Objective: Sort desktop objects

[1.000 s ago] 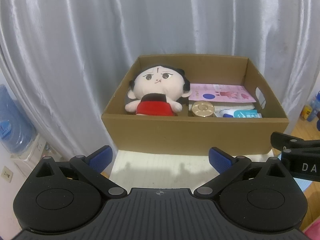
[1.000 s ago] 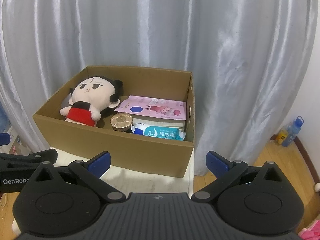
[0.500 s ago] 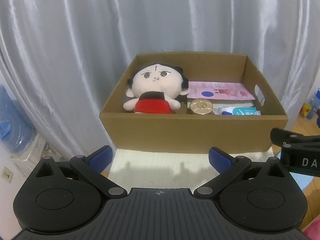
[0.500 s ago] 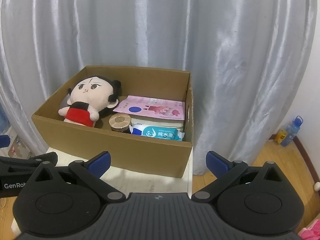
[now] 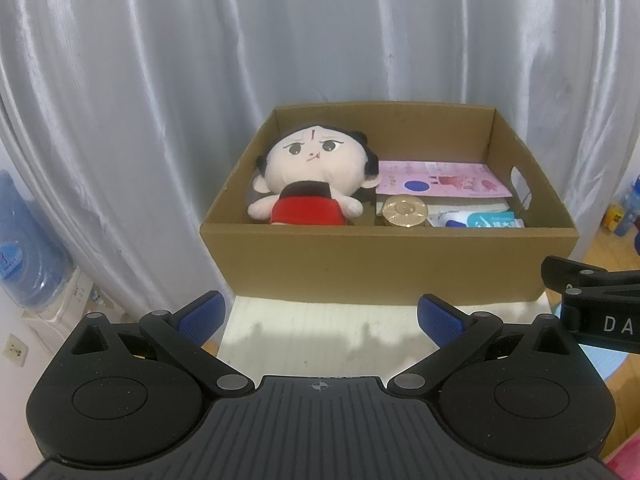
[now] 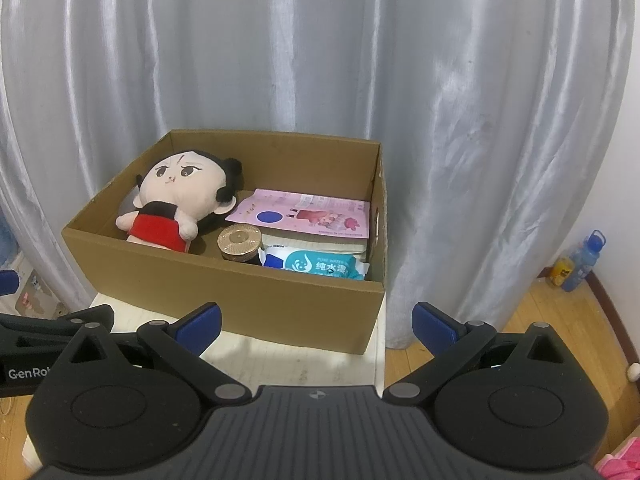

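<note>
We see a small white desk (image 5: 320, 332) whose top runs from the near edge of both views back toward the grey curtain. Directly on it sits one open cardboard box (image 5: 384, 264), set at the far end, with its near wall facing us. The box spans nearly the desk's full width, its right wall close to the desk's right edge in the right wrist view. A bare white strip lies near us.

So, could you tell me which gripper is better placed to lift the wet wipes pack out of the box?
Right, probably. The wet wipes pack lies in the cardboard box's right front corner, nearer the open right gripper; the left gripper faces the plush doll.
</note>
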Demonstrator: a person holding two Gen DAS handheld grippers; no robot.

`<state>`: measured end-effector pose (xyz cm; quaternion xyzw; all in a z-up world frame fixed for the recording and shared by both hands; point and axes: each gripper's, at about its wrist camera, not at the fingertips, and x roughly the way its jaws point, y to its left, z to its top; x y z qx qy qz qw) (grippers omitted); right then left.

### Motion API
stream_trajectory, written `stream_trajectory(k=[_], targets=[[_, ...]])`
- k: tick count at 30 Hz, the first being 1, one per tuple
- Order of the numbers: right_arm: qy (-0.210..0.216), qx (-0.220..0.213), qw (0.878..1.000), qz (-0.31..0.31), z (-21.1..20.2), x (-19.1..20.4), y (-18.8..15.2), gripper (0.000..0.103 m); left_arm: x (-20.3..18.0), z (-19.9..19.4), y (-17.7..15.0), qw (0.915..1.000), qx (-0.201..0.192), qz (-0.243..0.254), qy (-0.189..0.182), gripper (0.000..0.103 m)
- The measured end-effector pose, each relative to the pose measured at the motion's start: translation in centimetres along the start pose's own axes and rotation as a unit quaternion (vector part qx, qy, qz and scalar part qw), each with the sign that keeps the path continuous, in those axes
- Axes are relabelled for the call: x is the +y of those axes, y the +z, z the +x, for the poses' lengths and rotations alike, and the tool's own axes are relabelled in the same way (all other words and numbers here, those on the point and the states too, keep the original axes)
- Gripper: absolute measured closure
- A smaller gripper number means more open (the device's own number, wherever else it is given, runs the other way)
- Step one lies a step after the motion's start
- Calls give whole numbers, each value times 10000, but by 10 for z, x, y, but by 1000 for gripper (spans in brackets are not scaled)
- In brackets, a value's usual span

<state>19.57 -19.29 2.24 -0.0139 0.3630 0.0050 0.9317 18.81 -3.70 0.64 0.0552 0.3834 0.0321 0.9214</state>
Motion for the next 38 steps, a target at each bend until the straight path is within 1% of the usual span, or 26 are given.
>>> stream_trajectory(k=[38], targets=[[-3,11,10000,15,3,-1,-2,0,2,1,-4,10000,52,11,-13,0]])
